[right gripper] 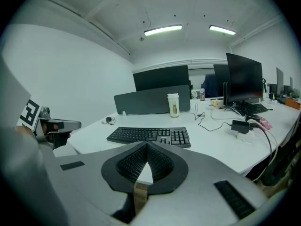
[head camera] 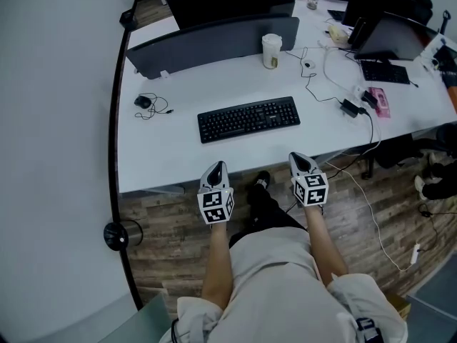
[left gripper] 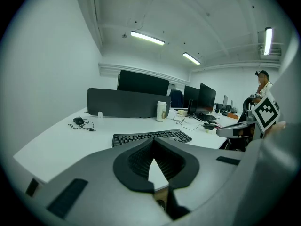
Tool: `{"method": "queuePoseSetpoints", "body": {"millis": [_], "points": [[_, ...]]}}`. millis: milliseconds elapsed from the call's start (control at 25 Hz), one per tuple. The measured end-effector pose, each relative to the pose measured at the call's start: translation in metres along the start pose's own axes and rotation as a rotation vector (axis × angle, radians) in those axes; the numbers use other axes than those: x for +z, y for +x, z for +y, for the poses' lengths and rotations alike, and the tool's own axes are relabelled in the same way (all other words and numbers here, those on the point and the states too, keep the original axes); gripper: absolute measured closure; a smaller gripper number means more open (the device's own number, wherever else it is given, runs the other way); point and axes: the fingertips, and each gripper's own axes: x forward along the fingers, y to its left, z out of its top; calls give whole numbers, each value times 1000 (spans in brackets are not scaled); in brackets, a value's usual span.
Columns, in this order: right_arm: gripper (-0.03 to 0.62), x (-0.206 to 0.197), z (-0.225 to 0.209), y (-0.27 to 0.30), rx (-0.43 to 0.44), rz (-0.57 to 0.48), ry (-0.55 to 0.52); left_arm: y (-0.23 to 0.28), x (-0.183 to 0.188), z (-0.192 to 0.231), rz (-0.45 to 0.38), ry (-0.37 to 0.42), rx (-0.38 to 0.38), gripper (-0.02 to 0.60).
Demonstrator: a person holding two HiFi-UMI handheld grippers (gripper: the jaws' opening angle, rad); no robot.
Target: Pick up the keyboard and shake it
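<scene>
A black keyboard (head camera: 248,118) lies flat on the white desk (head camera: 171,156), a little back from the front edge. It also shows as the keyboard (left gripper: 150,137) in the left gripper view and the keyboard (right gripper: 149,135) in the right gripper view. My left gripper (head camera: 218,166) hovers at the desk's front edge, short of the keyboard's left half; its jaws are shut and empty. My right gripper (head camera: 300,158) is held the same way before the keyboard's right end, shut with nothing in it. The tips meet in both gripper views: left gripper (left gripper: 154,140), right gripper (right gripper: 146,143).
A grey divider panel (head camera: 214,45) and dark monitors stand behind the keyboard. A white cup (head camera: 271,51) stands at the back. A black mouse (head camera: 143,101) with its cable lies at the left. Cables, a power adapter (head camera: 350,108) and a pink item (head camera: 378,100) lie right. A second keyboard (head camera: 384,71) is farther right.
</scene>
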Motion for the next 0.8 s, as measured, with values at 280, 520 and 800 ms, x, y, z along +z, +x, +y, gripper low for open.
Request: {"method": "queuePoseSetpoints", "body": {"millis": [280,520,800], "points": [[554,1,4,-3,0,5,-26,-5,-1,3,-3,-12,4,566],[556,3,5,-5,-11,9,-45,-4,1,2,-9,-13,-8,566],[556,8,7,0,-22,7,-103,3,-2,2,1,-23,-11,566]]}}
